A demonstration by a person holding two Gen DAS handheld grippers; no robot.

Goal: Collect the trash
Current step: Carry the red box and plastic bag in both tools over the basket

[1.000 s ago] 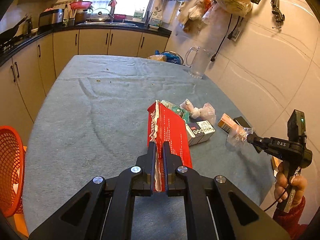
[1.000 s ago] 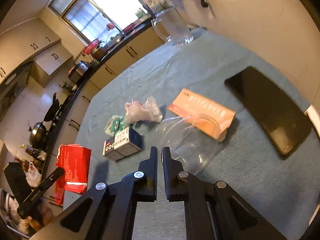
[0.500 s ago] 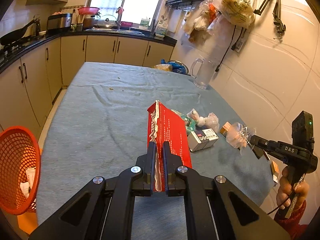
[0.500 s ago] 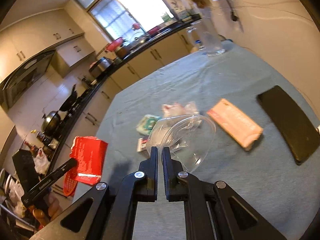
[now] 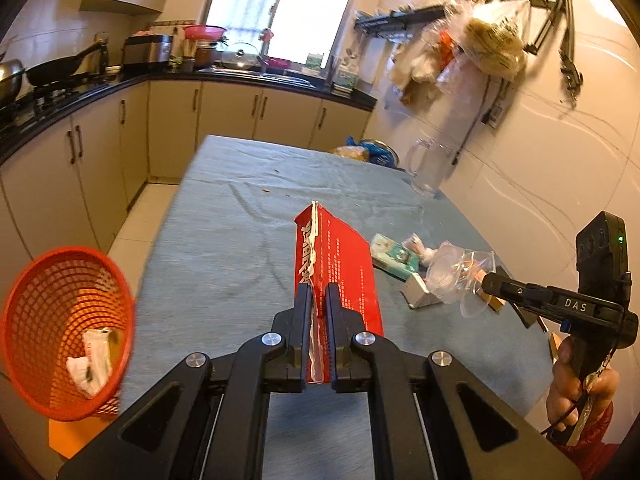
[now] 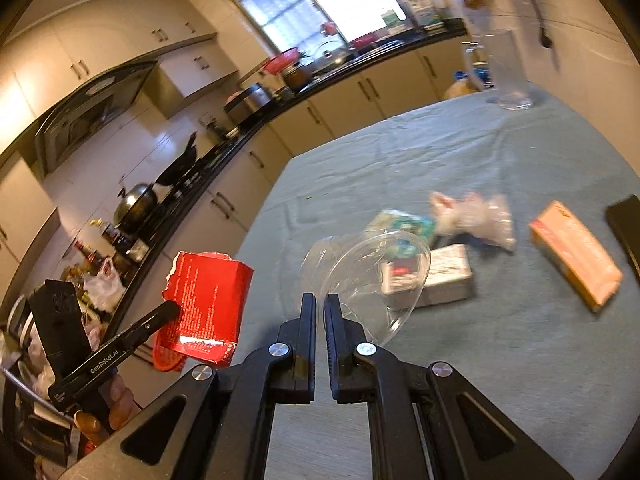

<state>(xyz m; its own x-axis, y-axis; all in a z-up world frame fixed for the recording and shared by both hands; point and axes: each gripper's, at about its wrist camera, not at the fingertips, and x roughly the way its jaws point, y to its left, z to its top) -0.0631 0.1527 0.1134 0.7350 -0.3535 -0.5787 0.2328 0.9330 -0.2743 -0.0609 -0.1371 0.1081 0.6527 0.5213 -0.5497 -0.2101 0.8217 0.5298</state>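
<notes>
My left gripper point(image 5: 319, 294) is shut on a torn red carton point(image 5: 336, 264) and holds it above the blue-grey table point(image 5: 224, 248); it also shows in the right wrist view point(image 6: 206, 304). My right gripper point(image 6: 320, 304) is shut on the rim of a clear plastic cup point(image 6: 368, 276), lifted off the table; the cup also shows in the left wrist view point(image 5: 460, 276). An orange mesh bin point(image 5: 64, 332) with some trash in it stands on the floor at the left.
On the table lie a green packet point(image 6: 404, 226), a small white box point(image 6: 440, 276), a crumpled plastic bag point(image 6: 476, 216), an orange box point(image 6: 576, 256) and a black phone point(image 6: 626, 220). A glass jug point(image 5: 430, 168) stands at the far right by the wall.
Both grippers have risen and moved left with their loads. The cup has come off the table. The orange bin has come further into the left wrist view.
</notes>
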